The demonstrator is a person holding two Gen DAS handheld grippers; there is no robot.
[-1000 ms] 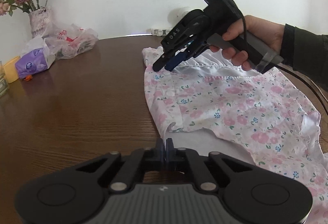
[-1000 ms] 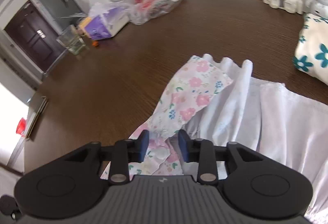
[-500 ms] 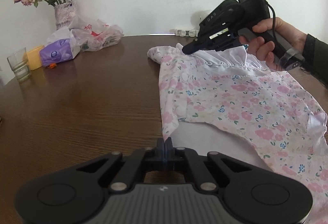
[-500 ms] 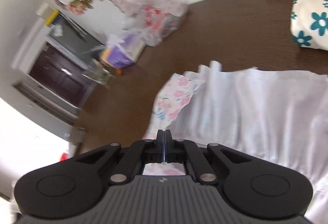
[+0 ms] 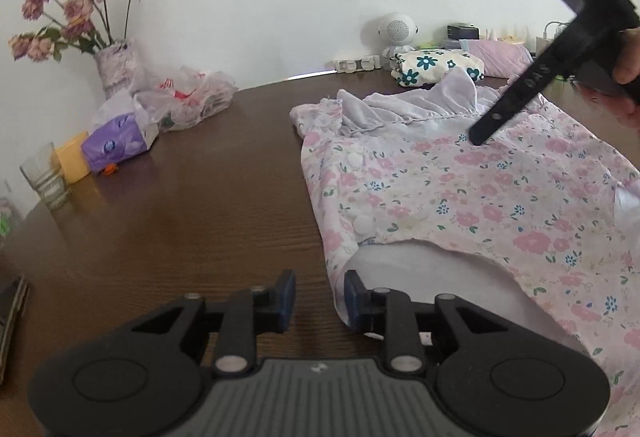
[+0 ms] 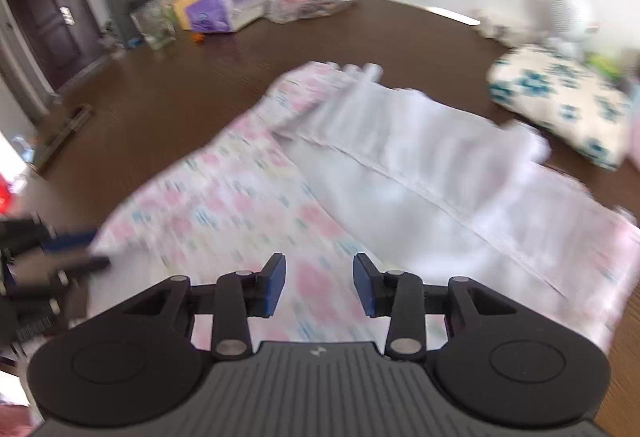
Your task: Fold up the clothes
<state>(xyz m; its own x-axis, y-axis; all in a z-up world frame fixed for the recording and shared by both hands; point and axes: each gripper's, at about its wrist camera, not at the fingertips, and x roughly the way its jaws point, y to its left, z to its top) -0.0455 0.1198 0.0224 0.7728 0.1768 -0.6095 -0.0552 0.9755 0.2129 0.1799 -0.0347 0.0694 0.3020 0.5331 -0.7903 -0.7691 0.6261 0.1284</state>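
Both grippers have let go since half a second ago, when each was pressed together on the floral garment. Now the left gripper has its blue-padded fingers spread apart, low over the brown wooden table; the garment's near corner hangs just between them, brushing the right-hand pad, with nothing pinched. In its own blurred view the right gripper is likewise spread wide, hovering above the pink print and holding nothing. From the left view its dark tip points down at the cloth near the ruffled white edge, and whether it touches cannot be told.

That garment lies on the right part of the table, its flowered layer folded over a plain white lining that shows at the near opening and along the far gathered hem. Two white snaps sit along its left edge. Beyond it rests a folded cloth with teal flowers. Well apart on the left stand a vase of dried roses, a plastic bag, a purple tissue pack and a glass.
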